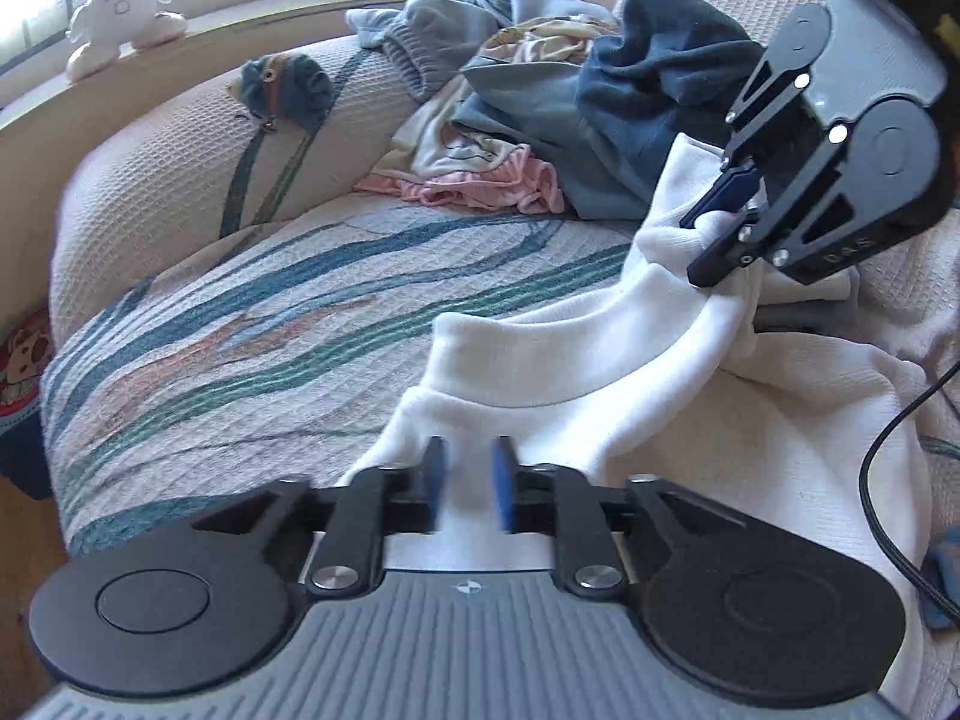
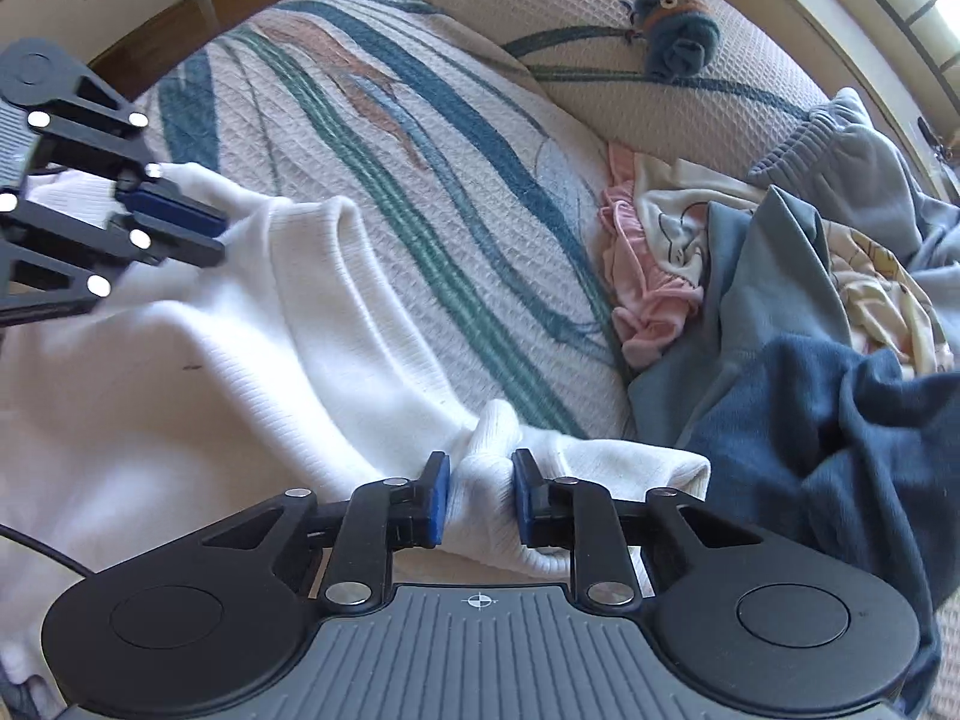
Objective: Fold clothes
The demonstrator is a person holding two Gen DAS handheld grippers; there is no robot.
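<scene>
A white garment was spread on the bed. One bunched edge was gripped by the right hand-held gripper; cloth lay between the parted pads of the left hand-held gripper. Both edges should be pinched firmly before lifting.

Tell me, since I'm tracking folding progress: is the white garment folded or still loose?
Loose: the white garment lies rumpled across the bedspread, bunched between both grippers, no neat fold visible.

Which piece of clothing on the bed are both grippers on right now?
The white garment, spread apart from the pile: the right gripper pinches a bunched edge, the left gripper straddles another edge. The blue and pink clothes lie untouched.
</scene>
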